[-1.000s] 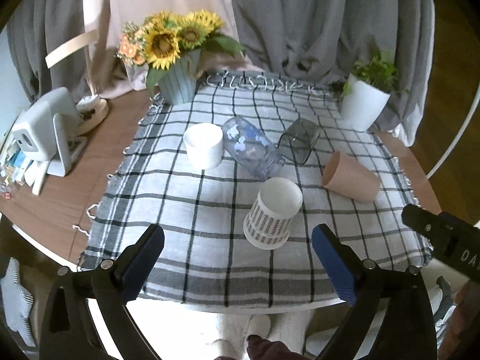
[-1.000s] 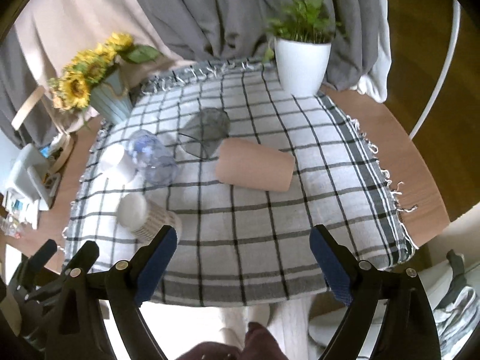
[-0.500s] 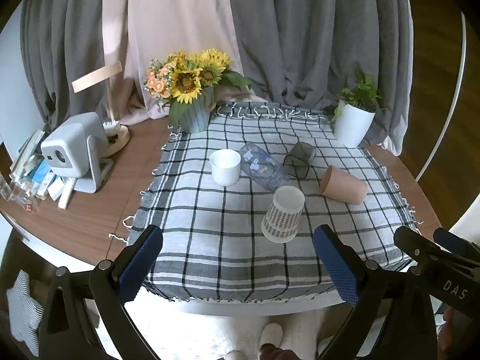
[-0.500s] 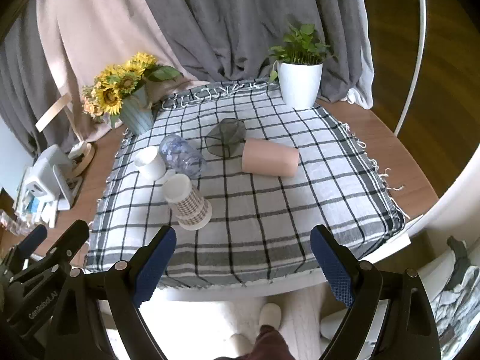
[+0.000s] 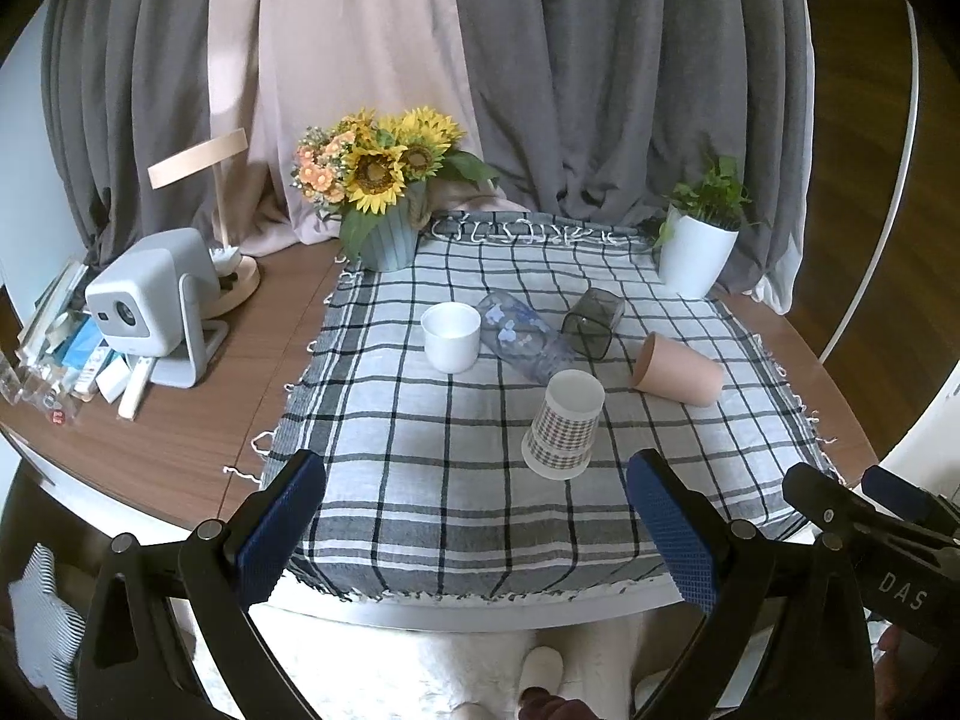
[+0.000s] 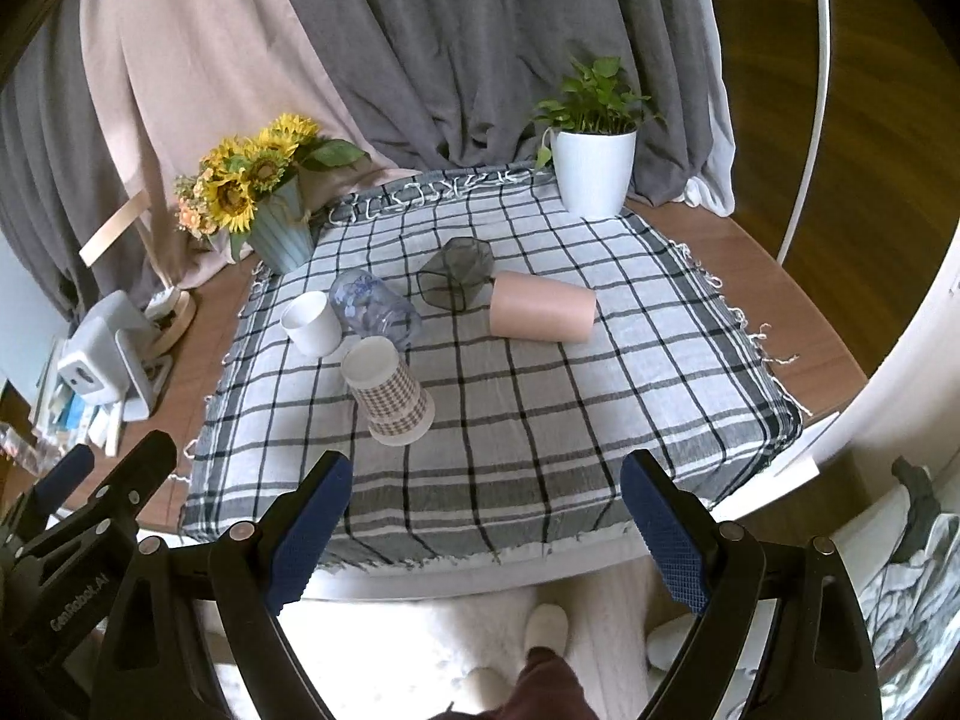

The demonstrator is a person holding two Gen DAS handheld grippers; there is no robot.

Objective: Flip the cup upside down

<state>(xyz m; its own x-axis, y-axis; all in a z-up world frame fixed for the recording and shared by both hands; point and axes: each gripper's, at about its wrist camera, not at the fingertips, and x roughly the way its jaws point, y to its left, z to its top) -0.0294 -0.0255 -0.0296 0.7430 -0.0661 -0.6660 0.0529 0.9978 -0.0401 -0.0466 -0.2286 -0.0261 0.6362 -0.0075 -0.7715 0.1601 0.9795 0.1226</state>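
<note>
Several cups sit on a checked cloth point(image 5: 420, 480) point(image 6: 600, 420). A houndstooth paper cup point(image 5: 564, 423) point(image 6: 391, 393) stands upside down. A white cup point(image 5: 451, 336) point(image 6: 312, 323) stands upright. A pink cup point(image 5: 675, 369) point(image 6: 540, 315), a clear blue-patterned glass point(image 5: 522, 342) point(image 6: 375, 309) and a smoky grey glass point(image 5: 593, 323) point(image 6: 456, 273) lie on their sides. My left gripper point(image 5: 477, 531) and right gripper point(image 6: 486, 528) are open and empty, held back off the table's near edge.
A sunflower vase point(image 5: 387, 234) point(image 6: 279, 231) and a white plant pot point(image 5: 696, 252) point(image 6: 591, 171) stand at the cloth's far corners. A small projector point(image 5: 150, 300) point(image 6: 99, 357), a lamp base point(image 5: 237, 276) and clutter sit on the wooden table at left. Curtains hang behind.
Both grippers have pulled back and up from the table, so the whole cloth now shows. The cups have not moved. Both grippers stay open.
</note>
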